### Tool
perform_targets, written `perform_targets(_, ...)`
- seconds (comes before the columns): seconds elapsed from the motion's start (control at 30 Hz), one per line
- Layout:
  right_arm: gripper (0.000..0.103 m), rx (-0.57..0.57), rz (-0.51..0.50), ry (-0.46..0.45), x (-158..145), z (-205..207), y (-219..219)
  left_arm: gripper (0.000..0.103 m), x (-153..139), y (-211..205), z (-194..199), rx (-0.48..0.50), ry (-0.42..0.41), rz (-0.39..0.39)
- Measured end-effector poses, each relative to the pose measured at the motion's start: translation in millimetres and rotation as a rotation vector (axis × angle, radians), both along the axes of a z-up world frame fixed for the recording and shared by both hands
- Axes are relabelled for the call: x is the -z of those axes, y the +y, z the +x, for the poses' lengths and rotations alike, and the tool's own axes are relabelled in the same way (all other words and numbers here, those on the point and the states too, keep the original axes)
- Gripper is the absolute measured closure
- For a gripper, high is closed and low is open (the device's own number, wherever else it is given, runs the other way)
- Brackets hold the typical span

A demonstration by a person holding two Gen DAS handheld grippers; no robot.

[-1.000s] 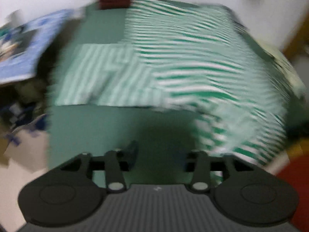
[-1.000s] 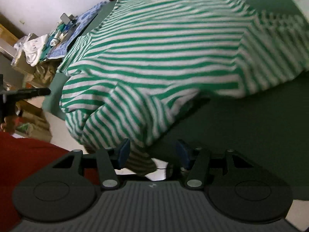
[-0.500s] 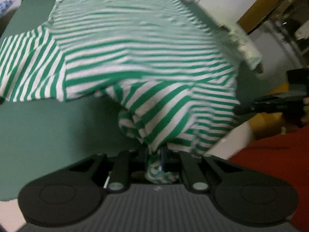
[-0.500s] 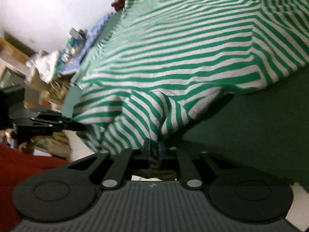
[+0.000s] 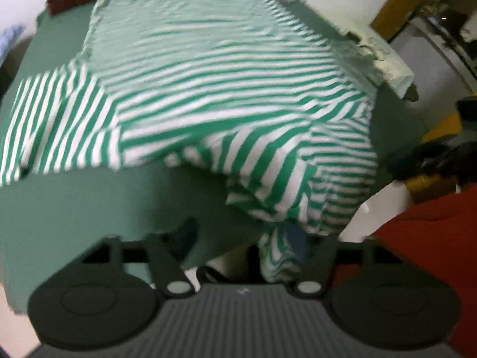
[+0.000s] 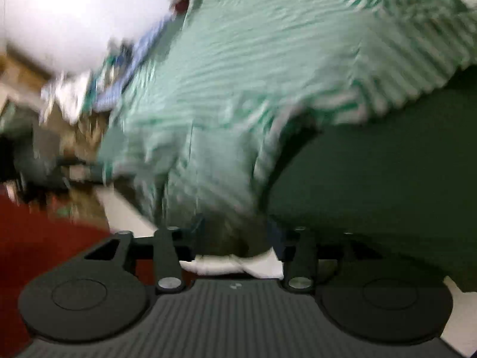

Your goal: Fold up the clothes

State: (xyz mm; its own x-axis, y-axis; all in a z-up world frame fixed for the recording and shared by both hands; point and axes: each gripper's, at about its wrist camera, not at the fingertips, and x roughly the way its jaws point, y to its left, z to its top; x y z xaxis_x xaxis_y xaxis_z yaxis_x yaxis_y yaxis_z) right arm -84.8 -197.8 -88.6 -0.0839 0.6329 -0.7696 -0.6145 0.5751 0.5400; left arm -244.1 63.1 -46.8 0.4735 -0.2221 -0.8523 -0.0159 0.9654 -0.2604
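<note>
My left gripper (image 5: 241,235) has its jaws spread wide, one finger out on the left and the other on the right with a blue pad (image 5: 296,238) showing; a bunched end of the green-and-white striped shirt (image 5: 214,89) hangs down between them, lying against the right finger, not pinched. The shirt itself is spread over the green table (image 5: 89,203), its sleeve flat on the left and its near hem rumpled and draped over the table's front edge. My right gripper (image 6: 235,232) also stands with its jaws apart, and the shirt (image 6: 253,74) hangs in front of and between them; that view is badly blurred, so I cannot tell whether the cloth touches either finger. Red fabric (image 5: 432,238) fills the lower right of the left view, and a blue patterned cloth (image 6: 134,59) lies beyond the table in the right one.
</note>
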Motion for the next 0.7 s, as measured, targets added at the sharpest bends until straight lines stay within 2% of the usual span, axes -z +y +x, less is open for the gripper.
perform_targets(0.07,0.048,-0.008,-0.012,0.026,15,-8,4,0.008,3,-7,5,0.034,-0.004,-0.02)
perform_targets(0.1,0.047,-0.005,-0.01,0.042,24,-10,8,0.009,7,-12,10,0.036,0.002,-0.017)
perform_targets(0.13,0.045,-0.005,-0.003,0.047,29,-12,10,0.014,12,-15,15,0.037,0.019,-0.016)
perform_targets(0.17,0.042,-0.007,0.007,0.045,33,-13,13,0.031,18,-18,20,0.036,0.045,-0.018)
perform_targets(0.23,0.043,-0.011,0.026,0.042,39,-16,18,0.056,27,-20,28,0.037,0.083,-0.025)
perform_targets(0.27,0.047,-0.013,0.036,0.041,42,-18,20,0.073,27,-19,28,0.043,0.086,-0.034)
perform_targets(0.33,0.064,-0.018,0.055,0.039,45,-19,21,0.101,28,-17,27,0.054,0.091,-0.052)
perform_targets(0.37,0.084,-0.027,0.061,0.041,42,-18,19,0.102,26,-15,27,0.058,0.089,-0.057)
perform_targets(0.4,0.093,-0.037,0.066,0.043,38,-17,16,0.102,24,-13,26,0.06,0.082,-0.058)
perform_targets(0.57,0.095,-0.071,0.152,0.046,-3,-9,7,0.102,-4,0,25,0.057,0.008,-0.126)
perform_targets(0.7,0.095,0.002,0.33,0.026,-50,20,6,0.102,-33,19,37,0.005,-0.11,-0.181)
